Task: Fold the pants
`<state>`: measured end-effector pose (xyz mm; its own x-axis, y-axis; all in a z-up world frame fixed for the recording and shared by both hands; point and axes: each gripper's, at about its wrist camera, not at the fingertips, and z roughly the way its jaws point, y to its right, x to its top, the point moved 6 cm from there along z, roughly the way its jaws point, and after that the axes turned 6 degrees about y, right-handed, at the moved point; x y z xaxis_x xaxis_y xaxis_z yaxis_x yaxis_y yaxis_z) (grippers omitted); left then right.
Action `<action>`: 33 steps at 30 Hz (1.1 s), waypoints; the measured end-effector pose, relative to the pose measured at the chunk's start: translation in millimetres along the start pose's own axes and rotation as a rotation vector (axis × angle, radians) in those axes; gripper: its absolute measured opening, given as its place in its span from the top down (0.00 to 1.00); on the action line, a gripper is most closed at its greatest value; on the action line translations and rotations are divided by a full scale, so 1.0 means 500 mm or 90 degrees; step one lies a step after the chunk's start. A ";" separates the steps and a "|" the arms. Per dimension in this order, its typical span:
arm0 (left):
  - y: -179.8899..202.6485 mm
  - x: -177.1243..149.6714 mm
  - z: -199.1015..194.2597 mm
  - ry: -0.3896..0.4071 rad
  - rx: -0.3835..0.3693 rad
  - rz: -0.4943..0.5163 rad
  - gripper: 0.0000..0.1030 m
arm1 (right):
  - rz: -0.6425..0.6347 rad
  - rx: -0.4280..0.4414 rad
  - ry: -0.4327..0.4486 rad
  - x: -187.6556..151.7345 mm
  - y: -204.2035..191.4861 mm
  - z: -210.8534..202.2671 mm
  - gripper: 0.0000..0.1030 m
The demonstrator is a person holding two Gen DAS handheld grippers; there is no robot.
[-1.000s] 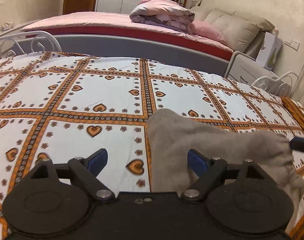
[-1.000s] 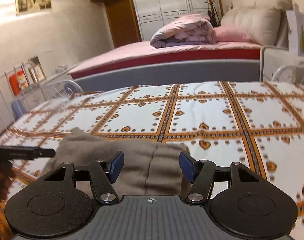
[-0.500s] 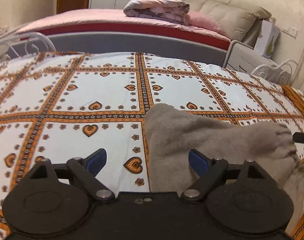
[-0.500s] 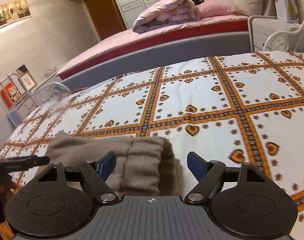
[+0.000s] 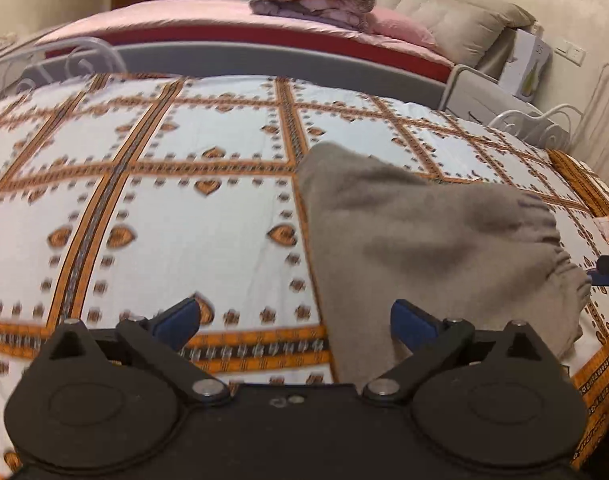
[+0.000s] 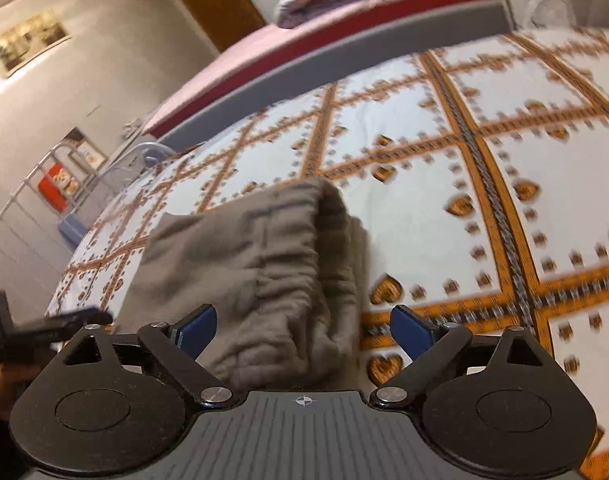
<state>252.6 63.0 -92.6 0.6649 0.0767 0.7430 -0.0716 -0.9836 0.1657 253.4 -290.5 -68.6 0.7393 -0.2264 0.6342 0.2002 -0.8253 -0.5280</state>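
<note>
I have the pants (image 5: 420,240) folded into a thick grey-brown bundle lying on the bedspread (image 5: 176,224). The cloth is soft and fleecy, with a gathered, puckered waistband showing at one end and layered edges stacked along the fold.

My left gripper (image 5: 294,318) stands wide, its jaws having just been opening. Its right blue pad rests against the near edge of the pants and its left pad sits over bare bedspread; part of the bundle's near corner lies in the gap, but the pads do not press on it. Most of the bundle spreads ahead and to the right of these jaws.

My right gripper (image 6: 302,326) is also spread wide, jaws just been opening. The waistband end of the pants lies between the pads and runs ahead and to the left of them, gripped by neither pad. To the right of these jaws is only heart-patterned bedspread.

In the right wrist view the left gripper shows at the left edge beside the pants.

I can read no label or writing on the pants. A white box (image 5: 524,64) far ahead carries print too small to read.
</note>
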 end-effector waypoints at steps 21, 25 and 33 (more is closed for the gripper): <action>0.012 -0.010 0.074 -0.052 -0.097 -0.163 0.26 | 0.226 0.069 -0.019 -0.020 0.053 0.044 0.10; 0.017 -0.012 0.095 -0.063 -0.106 -0.169 0.26 | 0.268 0.078 -0.071 -0.043 0.060 0.080 0.10; 0.007 0.010 0.126 -0.064 -0.158 -0.232 0.41 | 0.309 0.108 -0.057 -0.031 0.071 0.089 0.10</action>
<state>302.7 49.8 -129.2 0.7475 0.3829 0.5429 0.0123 -0.8250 0.5650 277.7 -293.5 -122.1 0.8233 -0.5110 0.2469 -0.0831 -0.5390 -0.8382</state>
